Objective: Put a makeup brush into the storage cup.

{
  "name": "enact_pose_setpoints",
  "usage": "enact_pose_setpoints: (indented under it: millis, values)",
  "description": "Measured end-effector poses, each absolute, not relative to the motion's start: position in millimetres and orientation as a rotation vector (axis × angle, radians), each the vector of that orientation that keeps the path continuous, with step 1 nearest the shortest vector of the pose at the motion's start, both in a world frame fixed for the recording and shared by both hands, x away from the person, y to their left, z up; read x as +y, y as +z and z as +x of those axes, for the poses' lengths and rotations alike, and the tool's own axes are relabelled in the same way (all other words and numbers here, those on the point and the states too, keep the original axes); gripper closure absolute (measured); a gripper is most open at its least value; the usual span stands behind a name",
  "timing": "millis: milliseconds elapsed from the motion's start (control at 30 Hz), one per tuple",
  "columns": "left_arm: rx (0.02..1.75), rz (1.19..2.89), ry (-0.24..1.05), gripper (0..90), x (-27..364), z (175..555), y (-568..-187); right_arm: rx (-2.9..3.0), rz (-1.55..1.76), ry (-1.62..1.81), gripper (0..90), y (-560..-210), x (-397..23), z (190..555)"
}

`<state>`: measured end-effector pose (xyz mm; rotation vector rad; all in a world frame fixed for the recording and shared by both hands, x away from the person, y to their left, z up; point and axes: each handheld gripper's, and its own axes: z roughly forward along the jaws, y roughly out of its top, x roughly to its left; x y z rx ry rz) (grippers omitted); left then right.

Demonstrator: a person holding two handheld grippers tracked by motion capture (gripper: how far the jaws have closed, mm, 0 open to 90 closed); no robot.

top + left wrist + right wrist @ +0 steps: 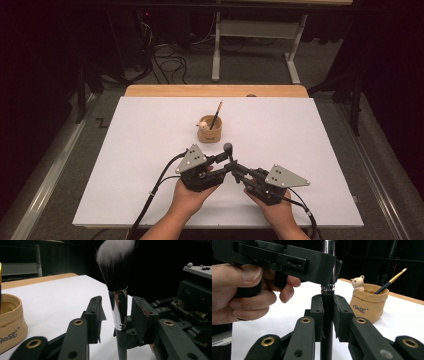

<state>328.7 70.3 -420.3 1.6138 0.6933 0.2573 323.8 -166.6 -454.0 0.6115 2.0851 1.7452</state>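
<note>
Left gripper (117,315) is reaching in from the left, jaws apart either side of the makeup brush (117,300), not yet pressing its ferrule. The brush is standing upright, bristles up, near the paper cup (210,131). Right gripper (327,315) is clamping the black handle below.

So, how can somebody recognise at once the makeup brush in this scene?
On the white table, look in front of the tan paper-bag cup. The makeup brush stands upright between the two grippers. Unlike the thin pencil-like brush in the cup, it has a chrome ferrule and fluffy white-tipped bristles.
</note>
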Motion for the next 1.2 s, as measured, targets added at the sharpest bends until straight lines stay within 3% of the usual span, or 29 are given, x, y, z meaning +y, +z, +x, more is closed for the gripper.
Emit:
enact_pose_setpoints:
  millis: [667,1200]
  values:
    - [0.682,1.607,0.241,75.6,68.9,328.2,-420.1,2.075,0.609,1.745,80.7,-453.6,-166.7,323.8]
    - [0.673,1.603,0.239,76.6,68.3,327.7,-419.7,2.077,0.602,1.736,79.9,-452.5,-166.5,323.5]
